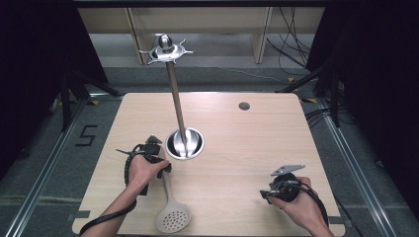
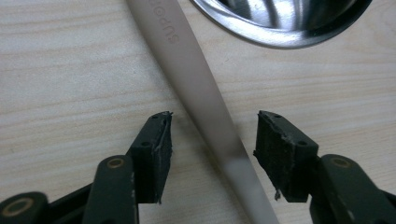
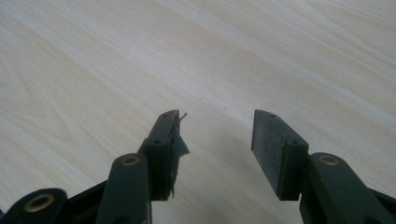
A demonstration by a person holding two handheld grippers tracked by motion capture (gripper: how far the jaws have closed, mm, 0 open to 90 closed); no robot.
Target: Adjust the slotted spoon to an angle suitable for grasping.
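The left tool (image 2: pixel 211 135) straddles the pale slotted spoon's handle (image 2: pixel 205 98), jaws parted, gaps on both sides; the steel stand base (image 2: pixel 280 28) sits just ahead. The spoon's bowl is cut off behind it. The right tool (image 3: pixel 215 135) hangs open over bare surface (image 3: pixel 93 70).
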